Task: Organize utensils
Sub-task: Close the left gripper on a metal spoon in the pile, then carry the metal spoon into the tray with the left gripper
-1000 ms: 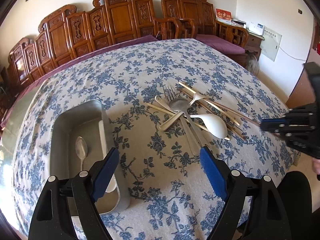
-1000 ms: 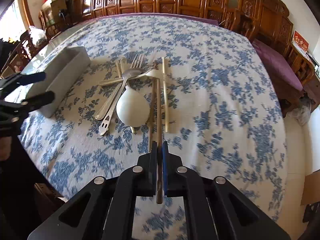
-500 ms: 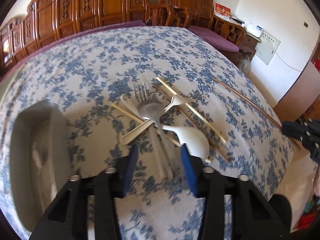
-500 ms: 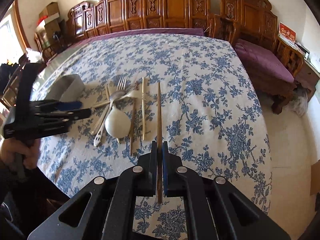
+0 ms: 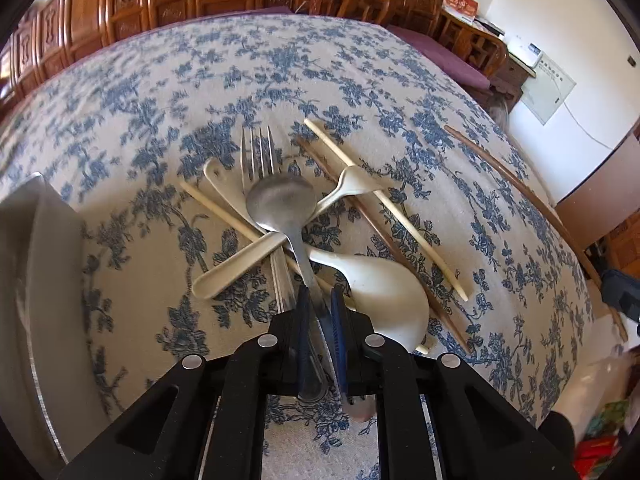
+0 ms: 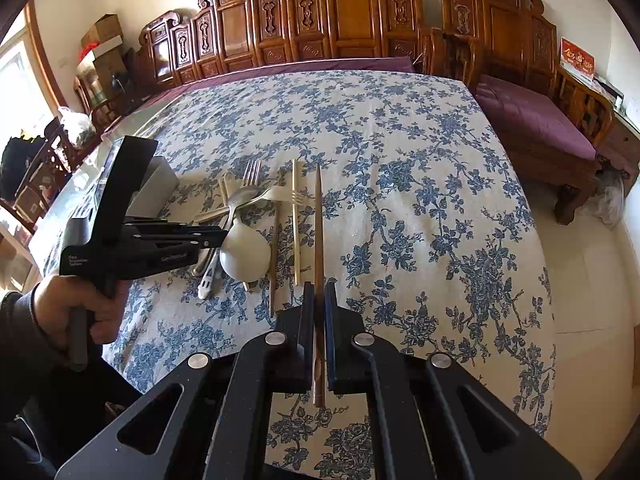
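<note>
A pile of utensils lies on the flowered tablecloth: a metal spoon (image 5: 280, 204) over a metal fork (image 5: 258, 152), a white soup spoon (image 5: 384, 292), a cream plastic fork (image 5: 352, 184), pale chopsticks (image 5: 384, 204) and one dark chopstick (image 5: 380, 236). My left gripper (image 5: 320, 296) is down at the pile, and its jaws are closing on the metal spoon's handle, which runs between the blue pads. My right gripper (image 6: 319, 292) is shut on another dark chopstick (image 6: 318, 232), held above the cloth to the right of the pile. The left gripper (image 6: 222, 236) also shows from the right wrist.
A metal tray (image 5: 36, 280) stands at the left of the pile, close to the left gripper. Carved wooden chairs ring the table's far side. The table's near edge runs just below both grippers, and a person's hand (image 6: 80, 308) grips the left handle.
My left gripper came down and forward to the pile and its jaws drew in from wide apart onto the metal spoon's handle. My right gripper lifted the dark chopstick off the cloth.
</note>
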Demonstrator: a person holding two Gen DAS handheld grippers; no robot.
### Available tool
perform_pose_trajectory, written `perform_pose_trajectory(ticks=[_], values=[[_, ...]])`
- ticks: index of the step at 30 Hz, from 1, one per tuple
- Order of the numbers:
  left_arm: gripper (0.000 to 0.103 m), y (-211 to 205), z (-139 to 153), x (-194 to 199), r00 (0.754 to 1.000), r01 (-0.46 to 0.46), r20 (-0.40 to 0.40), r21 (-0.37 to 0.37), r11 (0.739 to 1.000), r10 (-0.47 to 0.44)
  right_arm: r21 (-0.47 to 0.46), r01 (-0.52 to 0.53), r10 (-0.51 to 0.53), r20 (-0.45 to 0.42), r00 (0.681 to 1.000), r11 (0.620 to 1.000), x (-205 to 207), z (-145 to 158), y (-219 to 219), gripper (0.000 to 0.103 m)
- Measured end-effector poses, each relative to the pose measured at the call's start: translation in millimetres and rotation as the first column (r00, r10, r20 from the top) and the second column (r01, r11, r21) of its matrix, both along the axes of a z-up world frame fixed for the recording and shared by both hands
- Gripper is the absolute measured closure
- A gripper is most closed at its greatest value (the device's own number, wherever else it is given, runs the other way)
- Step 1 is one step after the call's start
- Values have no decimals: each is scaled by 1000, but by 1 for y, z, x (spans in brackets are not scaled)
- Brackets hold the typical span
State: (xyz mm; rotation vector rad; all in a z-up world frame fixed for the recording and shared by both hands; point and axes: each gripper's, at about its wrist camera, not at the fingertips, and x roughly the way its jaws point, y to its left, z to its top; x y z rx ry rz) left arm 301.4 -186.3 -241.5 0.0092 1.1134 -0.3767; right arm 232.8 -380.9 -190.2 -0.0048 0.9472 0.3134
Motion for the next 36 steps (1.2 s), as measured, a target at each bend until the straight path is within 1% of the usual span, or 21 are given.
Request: perform_pose_trajectory(ticks=[4, 9, 14, 18, 23, 28, 36], values=[[92, -1, -3, 3, 1000, -4, -11, -7, 1000, 4, 4, -4, 4, 1, 1000, 1000, 0, 1, 2, 97], [92, -7, -3, 5, 1000, 13, 0, 27, 1000, -13, 7, -6, 6, 0, 1000, 1000, 0, 0, 3, 97], [97, -2, 0, 1, 1000, 8, -3, 22, 1000, -8, 9, -7, 7, 0, 1000, 1000, -1, 0, 3, 97], [98, 0, 5, -5, 1000, 15, 15, 42, 999, -15, 9, -8, 8, 1, 1000, 1000, -2, -1, 6, 97], [98, 5, 14, -10, 999, 16, 38, 44, 999, -18, 5, -15, 15, 5, 1000, 1000, -4, 0, 10, 97], [98, 7, 27, -17, 996, 30, 82, 74, 997, -36, 2, -24, 24, 8, 1000, 1000, -5, 2, 14, 97], [98, 23, 54, -20, 991, 28, 126, 66, 997, -36, -1, -33, 33, 16, 999, 999, -7, 5, 23, 97]])
